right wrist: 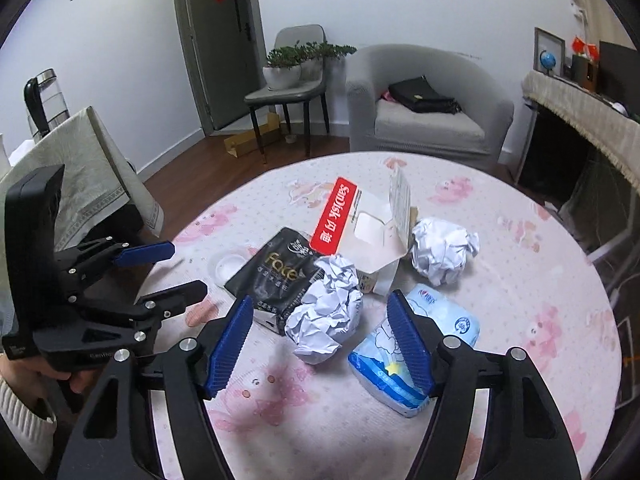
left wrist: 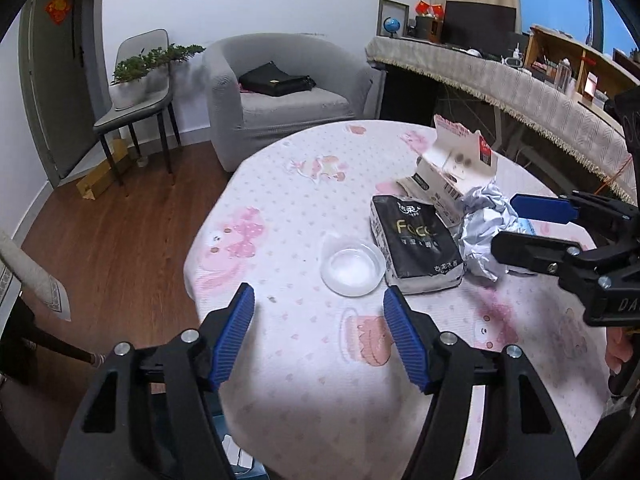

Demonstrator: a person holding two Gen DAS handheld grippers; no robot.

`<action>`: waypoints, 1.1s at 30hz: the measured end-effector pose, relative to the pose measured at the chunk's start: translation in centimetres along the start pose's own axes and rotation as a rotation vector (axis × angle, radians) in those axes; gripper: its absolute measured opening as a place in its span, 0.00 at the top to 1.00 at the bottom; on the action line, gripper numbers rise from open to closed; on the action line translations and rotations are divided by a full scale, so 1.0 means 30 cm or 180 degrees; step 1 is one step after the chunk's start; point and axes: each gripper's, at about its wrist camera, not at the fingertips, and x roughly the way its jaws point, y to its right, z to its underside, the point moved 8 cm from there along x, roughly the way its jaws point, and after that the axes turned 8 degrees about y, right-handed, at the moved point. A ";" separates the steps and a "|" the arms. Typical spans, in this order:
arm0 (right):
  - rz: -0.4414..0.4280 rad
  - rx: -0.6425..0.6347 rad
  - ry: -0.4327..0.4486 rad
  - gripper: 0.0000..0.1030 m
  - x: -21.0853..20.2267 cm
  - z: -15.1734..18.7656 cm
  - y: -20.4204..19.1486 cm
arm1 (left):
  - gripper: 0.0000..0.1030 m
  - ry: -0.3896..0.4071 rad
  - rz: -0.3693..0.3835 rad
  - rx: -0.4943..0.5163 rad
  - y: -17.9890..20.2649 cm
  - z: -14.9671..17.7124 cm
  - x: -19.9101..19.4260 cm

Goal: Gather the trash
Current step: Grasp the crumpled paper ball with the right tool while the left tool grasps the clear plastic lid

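Observation:
Trash lies on a round table with a pink cartoon cloth (right wrist: 500,280). A crumpled paper ball (right wrist: 326,314) sits just ahead of my open right gripper (right wrist: 320,312), between its blue pads. A second paper ball (right wrist: 442,250) lies farther right. A black tissue pack (right wrist: 280,272) (left wrist: 416,248), a torn white and red box (right wrist: 360,228) (left wrist: 452,168), a blue tissue pack (right wrist: 420,332) and a clear plastic lid (left wrist: 353,267) are around it. My left gripper (left wrist: 318,312) is open and empty, just short of the lid.
A grey armchair (right wrist: 424,100) with a black bag stands behind the table. A chair with a plant (right wrist: 292,76) is by the door. A cloth-covered desk (left wrist: 500,80) runs along the right. Another covered table with a kettle (right wrist: 44,96) is at the left.

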 end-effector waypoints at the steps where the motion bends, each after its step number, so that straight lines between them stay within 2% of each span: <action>1: -0.0004 0.0013 -0.0019 0.36 0.007 0.002 -0.005 | 0.33 -0.0004 0.0002 0.0006 0.003 -0.001 0.004; 10: -0.0006 0.0138 -0.0105 0.50 0.060 -0.002 -0.001 | 0.35 -0.0061 0.0009 -0.0020 0.009 -0.010 0.055; 14: 0.0022 0.0125 -0.0150 0.52 0.078 0.003 0.004 | 0.37 -0.0081 0.0032 -0.0014 0.021 -0.019 0.077; 17: 0.0062 0.0148 -0.0239 0.59 0.096 0.014 0.017 | 0.37 -0.0070 0.0002 0.0010 0.024 -0.026 0.092; 23: 0.0014 0.0174 -0.0243 0.64 0.097 0.011 0.023 | 0.49 -0.0061 0.0045 0.0047 0.032 -0.035 0.104; 26: 0.0018 0.0168 -0.0237 0.65 0.096 0.011 0.023 | 0.58 -0.0044 0.0021 0.0058 0.031 -0.037 0.103; 33: 0.0014 0.0149 -0.0156 0.65 0.060 0.001 0.009 | 0.59 -0.0021 0.0075 -0.0086 0.027 -0.034 0.082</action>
